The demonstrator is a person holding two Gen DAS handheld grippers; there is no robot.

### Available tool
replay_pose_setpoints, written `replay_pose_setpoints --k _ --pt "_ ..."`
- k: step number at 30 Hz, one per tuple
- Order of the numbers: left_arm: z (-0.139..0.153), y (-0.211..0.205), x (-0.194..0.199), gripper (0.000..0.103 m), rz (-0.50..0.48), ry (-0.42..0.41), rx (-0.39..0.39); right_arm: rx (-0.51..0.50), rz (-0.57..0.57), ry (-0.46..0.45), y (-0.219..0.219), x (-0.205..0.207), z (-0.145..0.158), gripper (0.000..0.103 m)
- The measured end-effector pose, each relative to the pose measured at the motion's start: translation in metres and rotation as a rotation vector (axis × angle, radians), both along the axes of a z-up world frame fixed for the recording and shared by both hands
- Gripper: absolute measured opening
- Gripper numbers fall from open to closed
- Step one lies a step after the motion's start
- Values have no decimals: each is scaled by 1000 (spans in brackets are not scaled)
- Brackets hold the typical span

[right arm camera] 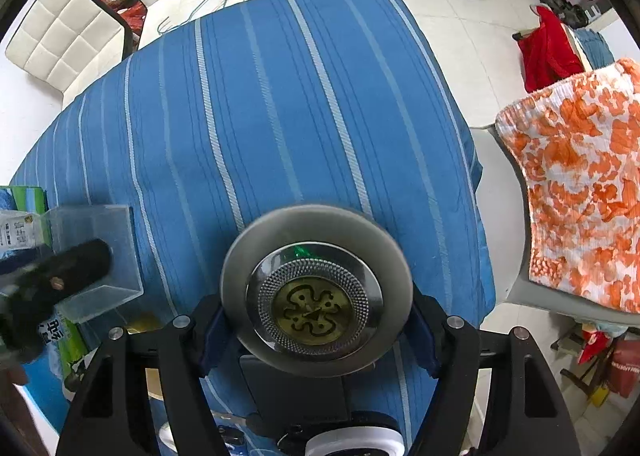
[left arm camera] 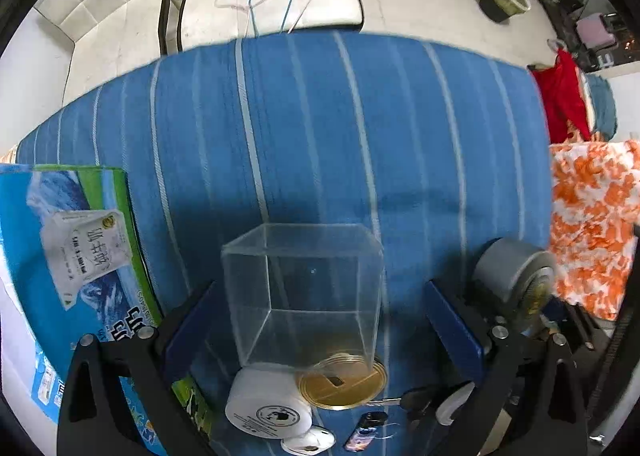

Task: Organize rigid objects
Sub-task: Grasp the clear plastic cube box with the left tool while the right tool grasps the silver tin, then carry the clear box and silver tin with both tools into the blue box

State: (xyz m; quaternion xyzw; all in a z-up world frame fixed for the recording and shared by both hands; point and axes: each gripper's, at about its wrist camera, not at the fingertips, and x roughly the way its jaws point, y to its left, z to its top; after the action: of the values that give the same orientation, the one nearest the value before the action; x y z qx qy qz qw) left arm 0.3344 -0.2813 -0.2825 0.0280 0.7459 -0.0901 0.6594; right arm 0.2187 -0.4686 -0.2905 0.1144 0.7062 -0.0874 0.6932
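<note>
- Right gripper (right arm camera: 316, 320) is clamped on a grey round tin (right arm camera: 316, 292), held above the blue striped cloth (right arm camera: 280, 116)
- Left gripper (left arm camera: 320, 320) is spread wide around a clear plastic box (left arm camera: 304, 292); whether its fingers touch the box I cannot tell
- Box stands on the cloth, just beyond a gold lid (left arm camera: 344, 388) and a white tub (left arm camera: 268, 404); a milk carton (left arm camera: 72, 256) lies beside it

Blue stripes, grey metal, orange blotches — the colours in front of you.

Your table (right arm camera: 280, 116) wears a mid-blue cloth with pale blue and white lengthwise stripes. The round tin (right arm camera: 316, 292) in your right claw (right arm camera: 316, 320) is matte grey with a chrome ring, a dotted band and a brass-yellow centre bearing a dark squiggle. The clear box (left arm camera: 304, 292) is colourless; beside it lie a gold lid (left arm camera: 344, 384) and a white roll (left arm camera: 268, 400). The carton (left arm camera: 68, 256) is blue and green — the draped cloth (right arm camera: 580, 196) white with orange blotches.
</note>
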Motion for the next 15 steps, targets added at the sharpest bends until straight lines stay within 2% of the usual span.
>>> replay_pose_setpoints --k 4,6,8,15 --pt "-14 -1 -5 102 -5 23 19 -8 -14 16 0 3 -6 75" --pt "-20 -1 -5 94 -11 20 41 -15 -25 37 1 4 -13 76" --pt "-29 -1 -9 61 -22 32 39 -53 -18 31 5 5 -13 74" --pt "-21 -3 -29 61 -37 -52 59 -97 -19 12 15 4 -7 73"
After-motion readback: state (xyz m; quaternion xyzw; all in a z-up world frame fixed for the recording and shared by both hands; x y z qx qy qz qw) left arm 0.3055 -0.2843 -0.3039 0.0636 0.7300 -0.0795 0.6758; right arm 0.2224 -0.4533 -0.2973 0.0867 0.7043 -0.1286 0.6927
